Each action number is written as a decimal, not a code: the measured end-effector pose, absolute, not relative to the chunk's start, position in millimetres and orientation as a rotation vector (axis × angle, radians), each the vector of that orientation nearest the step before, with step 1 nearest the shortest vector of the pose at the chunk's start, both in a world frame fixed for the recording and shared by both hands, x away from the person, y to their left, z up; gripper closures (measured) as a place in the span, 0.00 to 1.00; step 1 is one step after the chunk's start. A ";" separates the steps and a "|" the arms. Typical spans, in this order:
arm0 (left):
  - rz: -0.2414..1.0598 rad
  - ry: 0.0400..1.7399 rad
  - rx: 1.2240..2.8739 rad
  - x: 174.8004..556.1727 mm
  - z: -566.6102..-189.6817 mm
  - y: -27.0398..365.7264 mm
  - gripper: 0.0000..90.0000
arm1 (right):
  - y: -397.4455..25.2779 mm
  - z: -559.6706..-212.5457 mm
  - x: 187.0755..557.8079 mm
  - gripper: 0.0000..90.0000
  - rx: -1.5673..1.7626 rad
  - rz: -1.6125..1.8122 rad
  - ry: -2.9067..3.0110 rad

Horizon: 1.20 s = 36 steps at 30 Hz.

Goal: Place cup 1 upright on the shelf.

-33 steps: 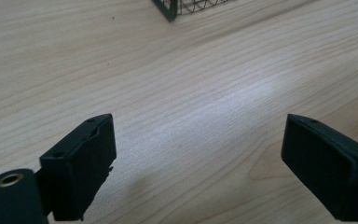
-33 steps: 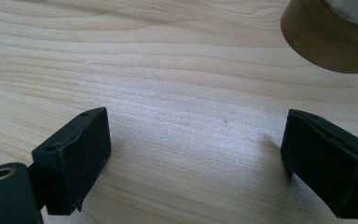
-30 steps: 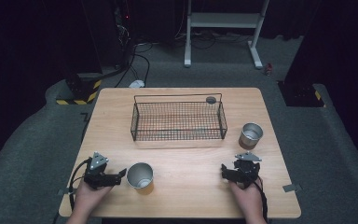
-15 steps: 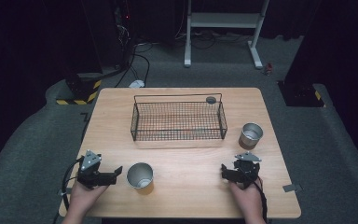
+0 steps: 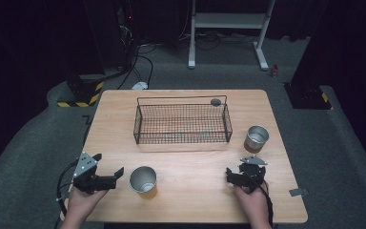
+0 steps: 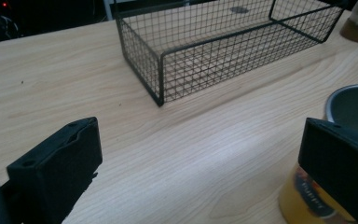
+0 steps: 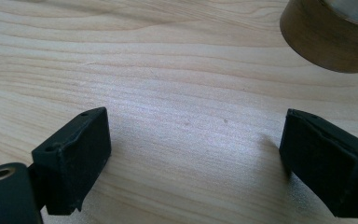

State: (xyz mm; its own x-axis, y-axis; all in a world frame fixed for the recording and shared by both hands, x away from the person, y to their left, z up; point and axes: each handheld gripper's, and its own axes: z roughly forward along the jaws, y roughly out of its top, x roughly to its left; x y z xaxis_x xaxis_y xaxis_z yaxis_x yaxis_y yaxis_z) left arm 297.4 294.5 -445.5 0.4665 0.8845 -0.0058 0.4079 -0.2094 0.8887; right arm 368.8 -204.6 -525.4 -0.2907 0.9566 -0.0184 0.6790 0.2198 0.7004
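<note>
Near cup (image 5: 143, 180), upright on table (image 5: 195, 157), in front of wire basket (image 5: 182, 123). Left gripper (image 5: 116, 174), drawn back a little since a second ago, now just left of cup, jaws spread wide, empty; looks like lining up for a grasp. Right gripper (image 5: 228, 175) likewise agape, idle below far cup (image 5: 257, 138).

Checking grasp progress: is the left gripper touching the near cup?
Apart. The high view shows bare table between the left gripper and the cup; jaws open.
</note>
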 end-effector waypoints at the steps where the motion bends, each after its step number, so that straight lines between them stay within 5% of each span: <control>1: 0.661 1.085 1.808 296.5 -444.1 293.2 0.00 | -204.5 -525.4 368.8 0.10 1.509 0.822 2.048; 36: 0.460 0.821 1.846 278.4 -446.4 226.6 0.00 | -204.5 -525.4 368.8 0.10 1.509 0.822 2.049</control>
